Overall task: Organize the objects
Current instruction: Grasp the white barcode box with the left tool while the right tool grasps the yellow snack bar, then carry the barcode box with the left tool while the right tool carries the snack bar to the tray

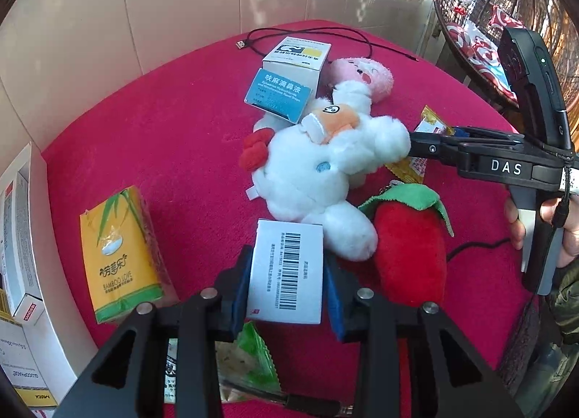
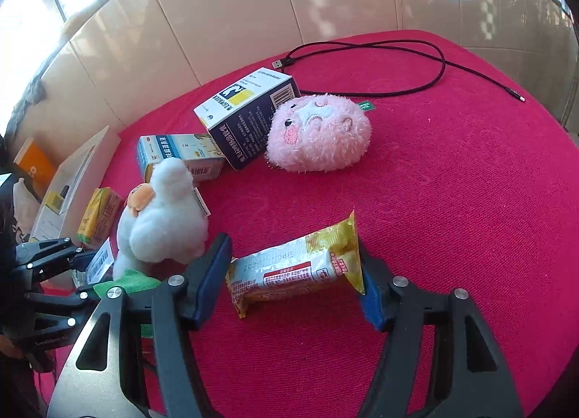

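We see the left gripper clamped on a white barcoded box above the red cushion; the right gripper, jaws wide, straddles a yellow snack packet lying beside the white plush toy

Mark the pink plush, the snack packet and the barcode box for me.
pink plush (image 2: 318, 136), right wrist view, middle of its face
snack packet (image 2: 295, 269), right wrist view, middle of wrapper
barcode box (image 1: 287, 273), left wrist view, barcode face
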`<control>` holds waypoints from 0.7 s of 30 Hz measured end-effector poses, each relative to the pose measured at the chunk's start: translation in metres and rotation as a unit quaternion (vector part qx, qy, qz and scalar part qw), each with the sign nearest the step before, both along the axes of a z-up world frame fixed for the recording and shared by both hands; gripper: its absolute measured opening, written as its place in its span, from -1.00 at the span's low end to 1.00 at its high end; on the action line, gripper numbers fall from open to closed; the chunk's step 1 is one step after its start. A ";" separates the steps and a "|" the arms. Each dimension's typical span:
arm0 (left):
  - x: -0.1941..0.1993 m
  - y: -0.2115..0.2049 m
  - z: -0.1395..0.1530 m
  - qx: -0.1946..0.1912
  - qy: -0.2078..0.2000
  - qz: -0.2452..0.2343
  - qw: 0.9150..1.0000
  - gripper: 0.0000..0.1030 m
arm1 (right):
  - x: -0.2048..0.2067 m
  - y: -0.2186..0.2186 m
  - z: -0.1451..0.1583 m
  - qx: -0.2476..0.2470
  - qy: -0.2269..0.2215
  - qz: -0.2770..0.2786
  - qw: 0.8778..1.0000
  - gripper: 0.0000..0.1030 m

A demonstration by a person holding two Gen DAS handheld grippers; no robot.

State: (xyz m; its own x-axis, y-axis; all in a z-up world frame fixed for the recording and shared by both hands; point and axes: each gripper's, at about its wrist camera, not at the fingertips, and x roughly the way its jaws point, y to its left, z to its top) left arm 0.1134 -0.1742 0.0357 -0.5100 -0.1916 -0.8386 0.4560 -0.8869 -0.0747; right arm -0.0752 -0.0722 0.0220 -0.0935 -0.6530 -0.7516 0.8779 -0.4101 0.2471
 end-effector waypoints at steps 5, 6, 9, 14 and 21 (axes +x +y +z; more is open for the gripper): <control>0.006 0.002 0.000 -0.008 0.005 0.008 1.000 -0.38 | 0.013 -0.003 -0.002 0.006 0.047 0.008 0.999 0.28; 0.008 0.004 0.000 -0.011 0.007 0.012 1.000 -0.38 | 0.012 -0.003 -0.001 0.005 0.047 0.010 0.999 0.20; 0.010 0.005 0.003 -0.010 0.022 0.022 0.999 -0.38 | 0.011 0.003 0.007 -0.007 0.056 0.014 0.998 -0.12; 0.015 0.005 0.012 -0.010 0.043 0.033 0.998 -0.39 | 0.004 0.009 0.018 -0.024 0.048 0.010 0.999 -0.36; 0.023 0.013 0.028 -0.016 0.075 0.047 0.996 -0.39 | 0.001 0.020 0.026 -0.057 0.012 0.006 0.998 -0.49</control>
State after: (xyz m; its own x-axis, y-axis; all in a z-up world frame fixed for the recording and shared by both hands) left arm 0.1367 -0.1614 0.0633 -0.6078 -0.2707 -0.7466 0.5233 -0.8436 -0.1202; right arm -0.0741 -0.0521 0.0481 -0.1027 -0.7349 -0.6704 0.8885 -0.3708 0.2704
